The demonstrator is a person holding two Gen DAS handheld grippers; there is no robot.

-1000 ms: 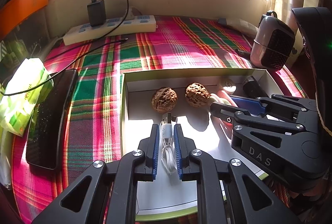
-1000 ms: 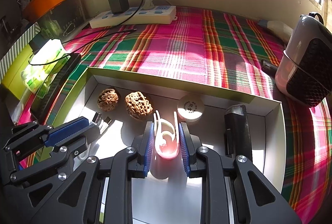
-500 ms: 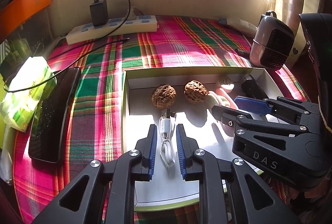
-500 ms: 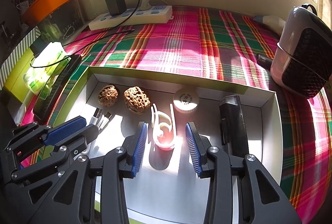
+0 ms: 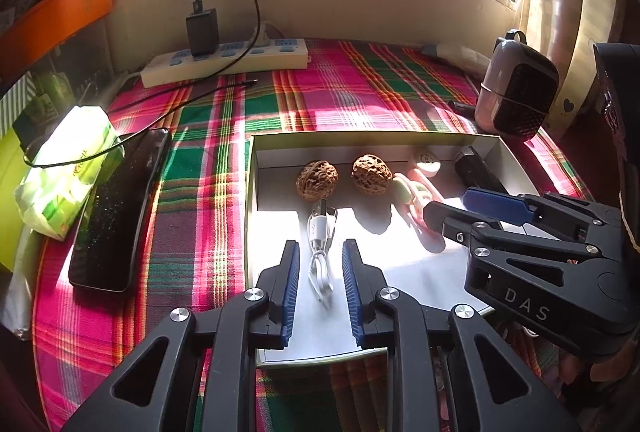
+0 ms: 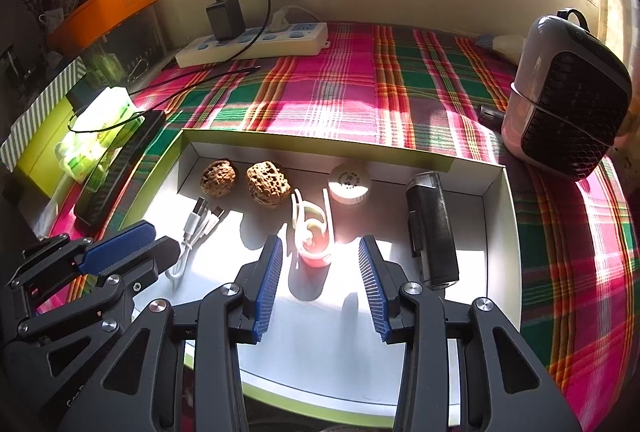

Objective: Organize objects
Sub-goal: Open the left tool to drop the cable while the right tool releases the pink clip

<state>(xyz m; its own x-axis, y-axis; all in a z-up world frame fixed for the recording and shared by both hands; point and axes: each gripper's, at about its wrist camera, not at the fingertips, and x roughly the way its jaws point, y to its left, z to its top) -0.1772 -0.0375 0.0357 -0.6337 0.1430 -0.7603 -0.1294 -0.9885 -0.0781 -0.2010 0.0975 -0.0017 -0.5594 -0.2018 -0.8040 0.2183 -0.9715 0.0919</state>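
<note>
Mostly done, judging by how things lie. Six items already inside the white box [image 6: 496, 216], mid-frame in both views: two walnuts [image 6: 218, 177] [image 6: 268, 183] along the back wall, a round white cap [image 6: 349, 183] to their right, a black lighter-like block [image 6: 432, 232] toward the right wall, a white USB cable [image 5: 320, 244] at lower centre of the left wrist view, and a pink-and-white clip [image 6: 314, 232] at centre of the right wrist view.

Left gripper [image 5: 320, 282] open, fingers [image 5: 290, 284] standing either side of the cable without touching it, cable flat on the box floor. Right gripper [image 6: 320, 280] open wide, fingers [image 6: 268, 284] well clear of the clip, clip standing on the floor with nothing holding it. Both releases apparently finished; neither gripper carrying anything.

Left outside the box on the plaid surface [image 6: 340, 91]: a black phone [image 5: 116, 207] at left of frame, a green tissue pack [image 5: 66, 167] beside it, a power strip [image 5: 224, 61] with a charger at upper centre, a small heater [image 6: 564, 95] at right. Cannot tell whether any of these belong to the task; if not, little remaining beyond drawing both grippers back out of the box
</note>
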